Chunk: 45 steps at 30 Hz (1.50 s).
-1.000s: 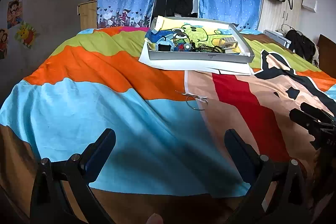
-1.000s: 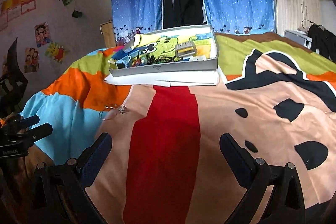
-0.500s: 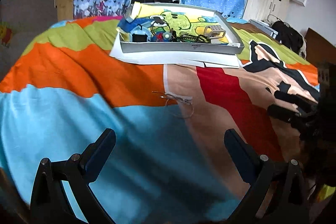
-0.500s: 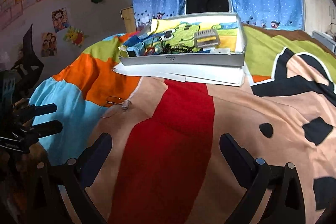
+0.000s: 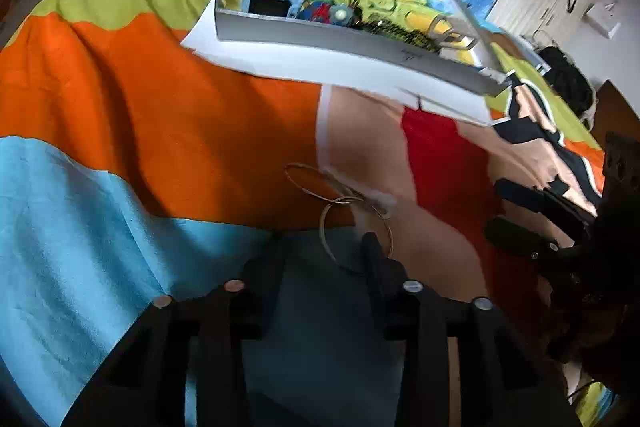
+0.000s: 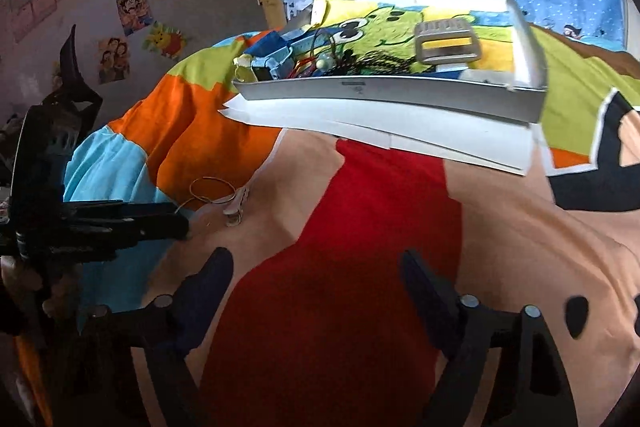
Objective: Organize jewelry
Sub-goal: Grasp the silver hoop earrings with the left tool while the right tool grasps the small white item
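Hoops (image 5: 352,227) of thin wire lie on the bedspread (image 5: 120,107) between the narrowed left tongs' (image 5: 324,255) tips, possibly touching one; right tongs (image 6: 316,279) gape wide, tray (image 6: 400,95) well ahead.

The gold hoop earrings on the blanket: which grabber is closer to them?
Left. The left gripper has its fingertips right at the hoop earrings; the right gripper hangs open off to their right, over the blanket's red patch.
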Each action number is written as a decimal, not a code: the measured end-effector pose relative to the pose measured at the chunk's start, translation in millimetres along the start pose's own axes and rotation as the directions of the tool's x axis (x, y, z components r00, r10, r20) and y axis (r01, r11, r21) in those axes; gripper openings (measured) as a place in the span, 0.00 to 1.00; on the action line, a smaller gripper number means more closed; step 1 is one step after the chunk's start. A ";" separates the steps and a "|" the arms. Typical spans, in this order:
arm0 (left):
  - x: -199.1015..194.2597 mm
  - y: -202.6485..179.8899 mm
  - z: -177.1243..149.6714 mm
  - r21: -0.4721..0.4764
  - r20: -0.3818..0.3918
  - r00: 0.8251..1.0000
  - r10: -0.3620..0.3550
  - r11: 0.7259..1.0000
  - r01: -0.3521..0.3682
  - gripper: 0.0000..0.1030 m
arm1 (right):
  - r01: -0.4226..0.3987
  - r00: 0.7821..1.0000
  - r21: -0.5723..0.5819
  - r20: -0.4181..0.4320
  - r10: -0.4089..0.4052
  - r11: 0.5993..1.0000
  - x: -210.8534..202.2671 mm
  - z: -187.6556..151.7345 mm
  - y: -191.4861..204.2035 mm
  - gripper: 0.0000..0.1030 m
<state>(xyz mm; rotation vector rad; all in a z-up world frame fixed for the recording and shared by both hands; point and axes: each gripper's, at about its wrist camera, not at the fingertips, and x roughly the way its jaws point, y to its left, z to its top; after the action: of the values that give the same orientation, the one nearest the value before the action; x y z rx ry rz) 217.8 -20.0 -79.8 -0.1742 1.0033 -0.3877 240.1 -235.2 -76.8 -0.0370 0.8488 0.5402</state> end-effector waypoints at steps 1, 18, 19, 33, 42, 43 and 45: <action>1.3 0.9 -0.3 -0.003 -0.002 1.000 0.003 1.000 -0.003 0.26 | -0.005 1.000 -0.009 -0.008 0.005 1.000 4.0 1.1 0.9 0.75; -5.0 15.7 4.4 -0.004 0.053 0.989 0.139 0.990 -0.139 0.02 | -0.093 0.991 -0.138 -0.112 0.078 0.986 64.9 22.4 41.9 0.59; -5.8 17.5 5.8 -0.013 0.054 0.989 0.137 0.991 -0.136 0.02 | -0.096 0.990 -0.140 -0.113 0.080 0.985 67.1 23.5 43.1 0.57; -8.0 18.3 13.1 -0.050 0.064 0.985 0.159 0.986 -0.156 0.02 | -0.118 0.986 -0.111 -0.127 0.103 0.987 85.5 29.5 41.9 0.15; -15.7 13.3 19.0 -0.009 0.098 0.982 0.162 0.987 -0.162 0.01 | -0.071 0.997 -0.115 -0.030 0.068 0.991 63.3 27.4 40.9 0.14; -19.4 10.8 24.0 0.005 0.117 0.979 0.164 0.986 -0.165 0.01 | -0.057 0.998 -0.120 -0.002 0.057 0.991 57.1 28.7 40.9 0.14; -24.8 6.4 34.5 0.024 0.151 0.975 0.161 0.986 -0.166 0.01 | -0.031 0.999 -0.136 0.036 0.037 0.990 48.1 31.3 41.0 0.14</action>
<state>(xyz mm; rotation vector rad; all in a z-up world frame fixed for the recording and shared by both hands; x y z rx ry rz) 236.7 -5.5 -44.0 -0.0849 0.8560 -0.2390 268.6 -171.1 -83.3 -0.1358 0.7754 0.6282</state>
